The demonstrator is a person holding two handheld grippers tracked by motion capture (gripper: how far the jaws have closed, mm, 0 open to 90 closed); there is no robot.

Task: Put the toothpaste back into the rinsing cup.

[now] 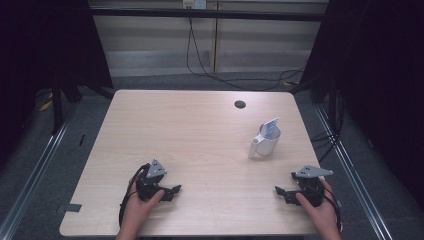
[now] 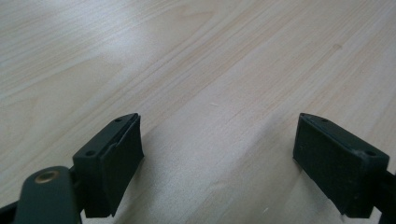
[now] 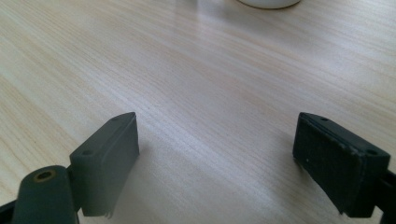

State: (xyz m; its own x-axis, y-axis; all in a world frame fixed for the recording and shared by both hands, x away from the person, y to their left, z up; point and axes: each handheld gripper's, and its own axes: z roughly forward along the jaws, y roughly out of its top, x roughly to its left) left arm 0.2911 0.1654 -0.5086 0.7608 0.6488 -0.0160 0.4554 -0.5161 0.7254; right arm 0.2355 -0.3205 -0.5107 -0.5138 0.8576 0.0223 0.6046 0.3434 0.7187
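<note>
The white mug [image 1: 266,140] with a card [image 1: 270,129] in it stands at two o'clock on the table [image 1: 200,130] (likely rigid, smooth, breakable; best gripped by the rim), while the left gripper [image 1: 172,189] and right gripper [image 1: 281,192] rest spread, empty.

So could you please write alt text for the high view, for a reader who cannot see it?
A person's two hands rest near the front edge of a light wooden table, each holding a black two-jaw gripper: the left gripper and the right gripper, jaws pointing toward each other. Beyond the right one stands a white mug holding a small blue-and-white card.
</note>
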